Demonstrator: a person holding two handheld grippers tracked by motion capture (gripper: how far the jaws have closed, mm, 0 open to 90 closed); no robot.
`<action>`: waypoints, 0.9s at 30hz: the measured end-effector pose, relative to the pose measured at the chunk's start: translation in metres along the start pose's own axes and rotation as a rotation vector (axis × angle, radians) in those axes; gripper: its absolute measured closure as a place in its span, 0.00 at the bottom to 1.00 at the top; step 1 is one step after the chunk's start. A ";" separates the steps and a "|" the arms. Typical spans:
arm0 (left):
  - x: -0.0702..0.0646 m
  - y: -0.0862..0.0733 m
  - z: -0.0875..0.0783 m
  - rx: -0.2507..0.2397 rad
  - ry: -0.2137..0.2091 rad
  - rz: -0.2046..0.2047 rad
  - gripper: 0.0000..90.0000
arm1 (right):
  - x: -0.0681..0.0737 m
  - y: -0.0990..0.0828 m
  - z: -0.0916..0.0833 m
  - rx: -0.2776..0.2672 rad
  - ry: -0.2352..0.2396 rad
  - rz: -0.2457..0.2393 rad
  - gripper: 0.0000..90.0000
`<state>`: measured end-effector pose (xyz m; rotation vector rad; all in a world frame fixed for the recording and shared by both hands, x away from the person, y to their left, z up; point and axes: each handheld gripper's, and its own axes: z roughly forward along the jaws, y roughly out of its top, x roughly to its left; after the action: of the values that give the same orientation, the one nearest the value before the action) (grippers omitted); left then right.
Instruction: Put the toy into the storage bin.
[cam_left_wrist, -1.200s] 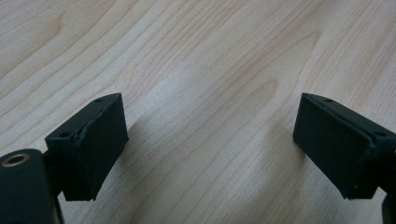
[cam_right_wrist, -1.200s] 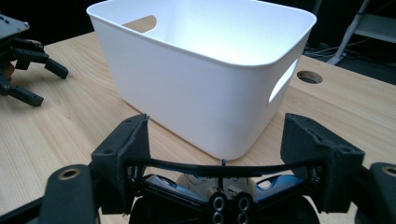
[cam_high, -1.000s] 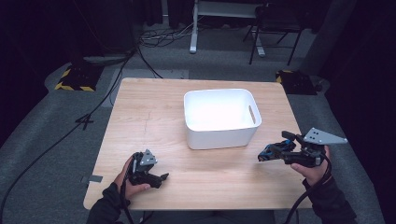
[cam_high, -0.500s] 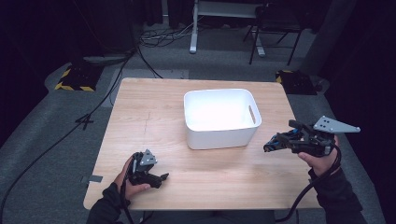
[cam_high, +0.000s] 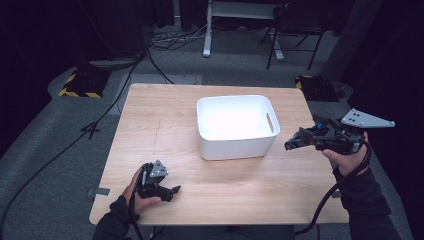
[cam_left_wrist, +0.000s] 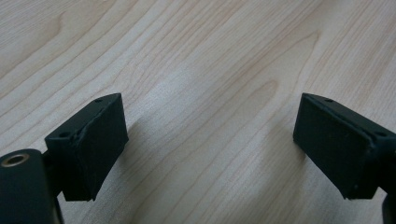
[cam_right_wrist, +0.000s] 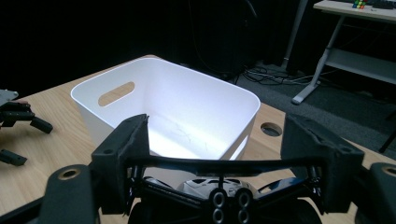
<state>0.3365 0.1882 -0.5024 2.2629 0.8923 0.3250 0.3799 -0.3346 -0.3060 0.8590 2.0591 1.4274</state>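
The bench (cam_high: 150, 130) is a light wood-grain top standing on grey carpet, with black cables trailing across the floor beyond its far left corner. No brand, label or legible writing appears on any item.

The white bin (cam_high: 236, 126) stands near the centre of the bench, somewhat toward the far edge and the right side. It is rectangular with rounded corners and has a slot handle cut in each short wall. Its interior is bare white plastic. In the right gripper view, the bin (cam_right_wrist: 173, 100) lies directly ahead, with its near rim just beyond the jaw tips.

The right gripper (cam_high: 292, 144) is held in the person's right hand (cam_high: 347, 155) above the right edge of the bench, clear of the surface. It points level toward the right wall of the bin, near that wall but apart from it. A grey three-cornered plate sits on top of it. Its jaws stand apart with nothing between them, as seen on the right gripper (cam_right_wrist: 212, 140).

The left gripper (cam_high: 172, 190) rests in the person's left hand (cam_high: 137, 192) near the near left corner of the bench, well apart from the bin. In the left gripper view, the left gripper (cam_left_wrist: 210, 135) has its jaws wide apart, low over bare wood, with nothing between them.
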 end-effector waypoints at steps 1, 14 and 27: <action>0.000 0.000 0.000 0.000 0.000 0.000 0.11 | 0.000 0.002 0.001 -0.006 0.001 0.001 0.27; 0.000 0.000 0.000 0.000 0.000 0.000 0.11 | -0.003 0.026 0.006 -0.023 0.007 -0.014 0.27; 0.000 0.000 0.000 0.000 -0.002 0.000 0.11 | 0.000 0.060 0.021 -0.034 0.008 -0.038 0.27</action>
<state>0.3366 0.1880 -0.5025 2.2622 0.8917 0.3230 0.4072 -0.3058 -0.2562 0.7976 2.0400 1.4440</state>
